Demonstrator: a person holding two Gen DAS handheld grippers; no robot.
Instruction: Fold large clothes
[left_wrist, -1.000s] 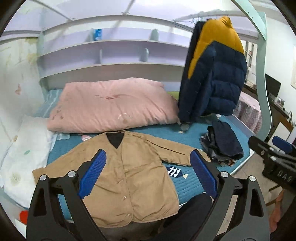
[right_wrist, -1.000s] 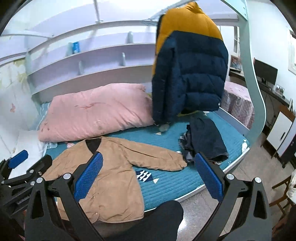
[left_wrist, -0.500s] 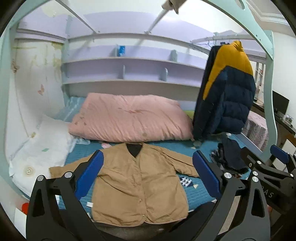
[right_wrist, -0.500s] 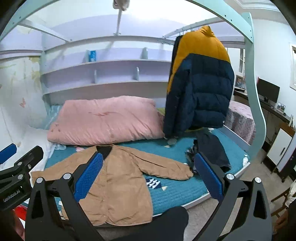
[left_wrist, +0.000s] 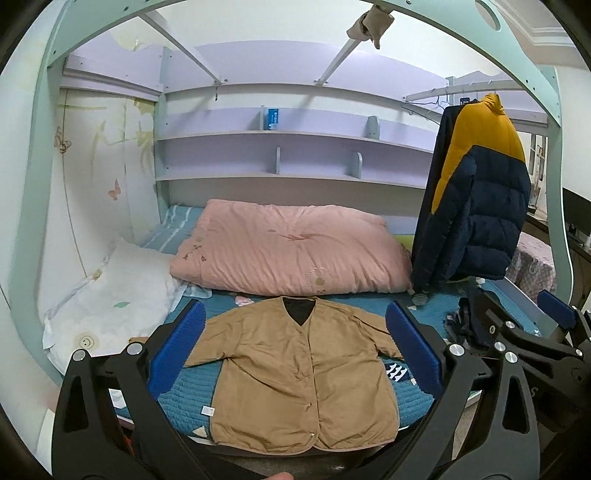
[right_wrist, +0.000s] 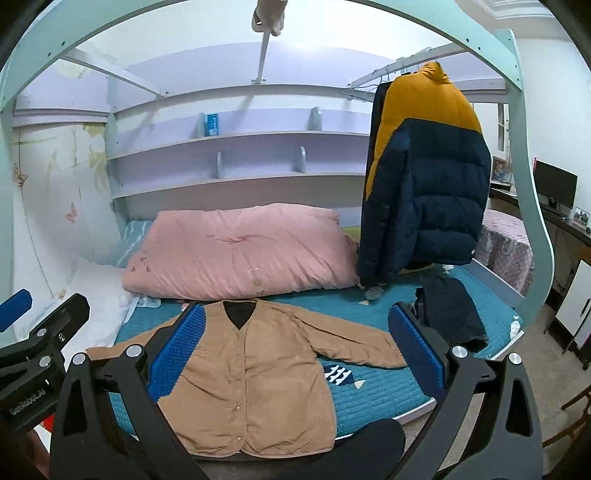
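One white pillow (left_wrist: 110, 295) clear only from left wrist view

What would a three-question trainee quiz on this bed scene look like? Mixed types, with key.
1. True or false: the tan jacket lies spread flat on the teal bedspread.
2. The left gripper fingers are: A) shut on cloth B) open, holding nothing C) out of view.
3. Fill in: the navy-and-yellow puffer coat hangs to the ___ of the pink duvet.

Key: 1 true; 2 B; 3 right.
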